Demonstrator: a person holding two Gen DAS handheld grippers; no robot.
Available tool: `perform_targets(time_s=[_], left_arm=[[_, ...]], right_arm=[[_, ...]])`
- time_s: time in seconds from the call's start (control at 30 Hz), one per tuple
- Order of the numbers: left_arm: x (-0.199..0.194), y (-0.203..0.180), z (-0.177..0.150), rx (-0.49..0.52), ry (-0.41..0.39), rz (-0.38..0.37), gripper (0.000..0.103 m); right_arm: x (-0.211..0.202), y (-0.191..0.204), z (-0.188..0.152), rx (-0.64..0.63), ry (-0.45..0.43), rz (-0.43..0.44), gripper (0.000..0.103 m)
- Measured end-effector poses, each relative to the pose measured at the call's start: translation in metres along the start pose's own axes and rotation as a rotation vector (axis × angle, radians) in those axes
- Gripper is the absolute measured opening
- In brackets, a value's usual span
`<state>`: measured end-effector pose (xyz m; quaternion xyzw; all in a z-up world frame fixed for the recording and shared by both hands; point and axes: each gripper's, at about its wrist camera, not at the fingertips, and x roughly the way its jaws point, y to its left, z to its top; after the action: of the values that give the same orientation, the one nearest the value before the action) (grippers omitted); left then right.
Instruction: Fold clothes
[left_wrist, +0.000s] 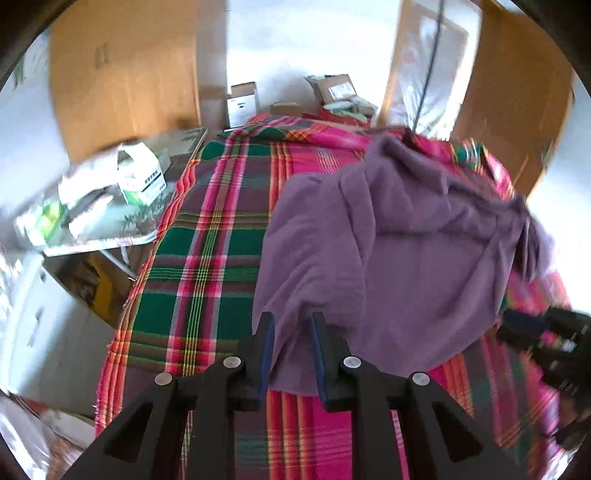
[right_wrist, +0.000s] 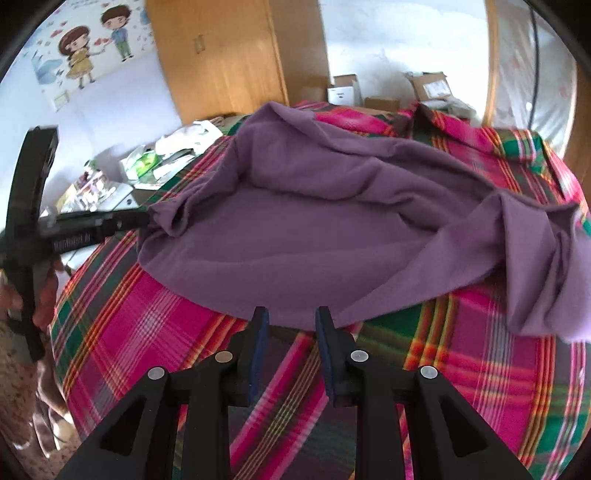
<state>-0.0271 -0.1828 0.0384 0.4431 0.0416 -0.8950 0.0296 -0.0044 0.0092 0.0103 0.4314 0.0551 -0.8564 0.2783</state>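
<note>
- The purple garment (right_wrist: 332, 229) lies rumpled on the plaid bedspread (right_wrist: 155, 325), its long axis running from 9 to 3 o'clock in the right wrist view.
- The right gripper (right_wrist: 291, 321) is open and empty, the hem just beyond its tips at 12 o'clock.
- The left gripper (left_wrist: 293, 325) has cloth between its jaws; whether they pinch it cannot be told.
- Only the right wrist view shows the left tool reaching the garment's 9 o'clock corner.

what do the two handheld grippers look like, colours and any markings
Both are matte black plastic. The left gripper and right gripper each have two flat fingers with dark blue pads and round silver pins on angular cut-out linkages. Pale lettering on the left's body is too blurred to read.
</note>
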Motion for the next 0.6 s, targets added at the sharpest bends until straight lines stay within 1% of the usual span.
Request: perform_targets(time_s=[0.07, 0.2, 0.27, 0.33, 0.43, 0.57, 0.6], left_arm=[[0.003, -0.006, -0.004, 0.039, -0.004, 0.005, 0.02], [0.011, -0.009, -0.006, 0.065, 0.004, 0.007, 0.02], [0.011, -0.01, -0.004, 0.085, -0.016, -0.018, 0.02], [0.014, -0.012, -0.003, 0.105, -0.034, -0.022, 0.02], [0.02, -0.016, -0.001, 0.142, -0.027, 0.001, 0.02], [0.03, -0.027, 0.002, 0.195, -0.005, 0.074, 0.02], [0.032, -0.029, 0.003, 0.199, -0.006, 0.078, 0.02]], right_arm=[[-0.002, -0.005, -0.002, 0.027, -0.004, -0.006, 0.027], [-0.006, -0.015, -0.008, 0.085, -0.009, -0.026, 0.027], [-0.007, -0.022, -0.011, 0.118, -0.011, -0.036, 0.027], [-0.007, -0.029, -0.014, 0.156, -0.013, -0.048, 0.027], [-0.008, -0.041, -0.019, 0.221, -0.023, -0.064, 0.028], [-0.003, -0.05, -0.02, 0.276, -0.026, -0.079, 0.029], [-0.001, -0.052, -0.019, 0.287, -0.027, -0.086, 0.029]])
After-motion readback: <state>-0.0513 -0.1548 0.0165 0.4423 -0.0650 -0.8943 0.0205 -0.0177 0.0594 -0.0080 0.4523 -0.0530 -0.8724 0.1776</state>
